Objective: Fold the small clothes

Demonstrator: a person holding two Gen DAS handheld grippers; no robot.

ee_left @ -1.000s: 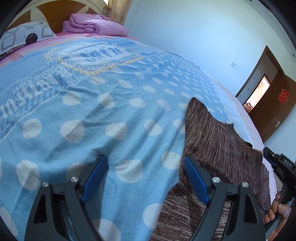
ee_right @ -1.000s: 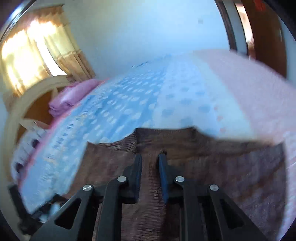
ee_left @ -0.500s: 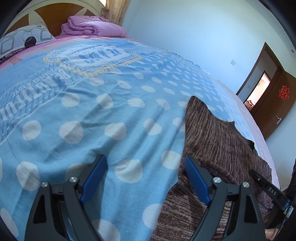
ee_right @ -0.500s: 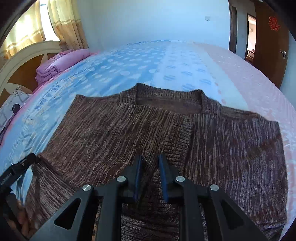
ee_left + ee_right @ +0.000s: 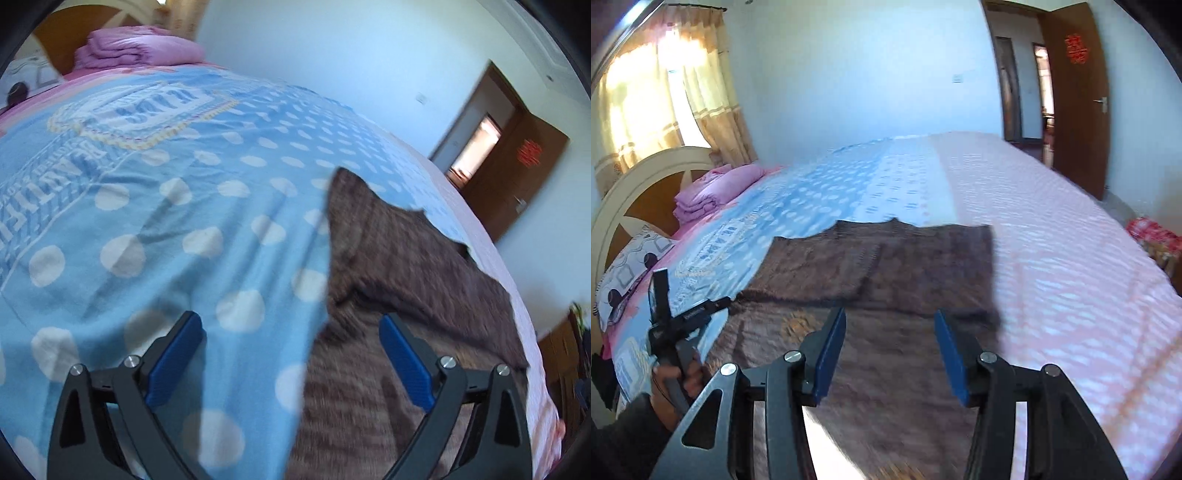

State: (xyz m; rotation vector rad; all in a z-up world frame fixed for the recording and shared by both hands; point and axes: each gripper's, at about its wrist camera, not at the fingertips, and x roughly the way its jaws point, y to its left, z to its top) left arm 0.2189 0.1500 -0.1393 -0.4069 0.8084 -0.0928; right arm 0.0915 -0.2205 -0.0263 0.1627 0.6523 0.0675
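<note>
Right gripper [image 5: 890,350] has spread from pinching the brown sweater [image 5: 886,266] and is now hovering above it, jaws apart, holding nothing. I'm seeing the left gripper [image 5: 291,350] staying wide open, low over the sweater's left edge, one finger over the blue dotted bedspread [image 5: 184,206]. Sweater is lying flat near the bed's foot. Folded pink blanket [image 5: 713,192] is sitting by the headboard [image 5: 646,181].

Brown sweater [image 5: 886,266] coarse knit; bedsheet [image 5: 184,229] soft matt cotton; door [image 5: 1075,103] glossy wood.
</note>
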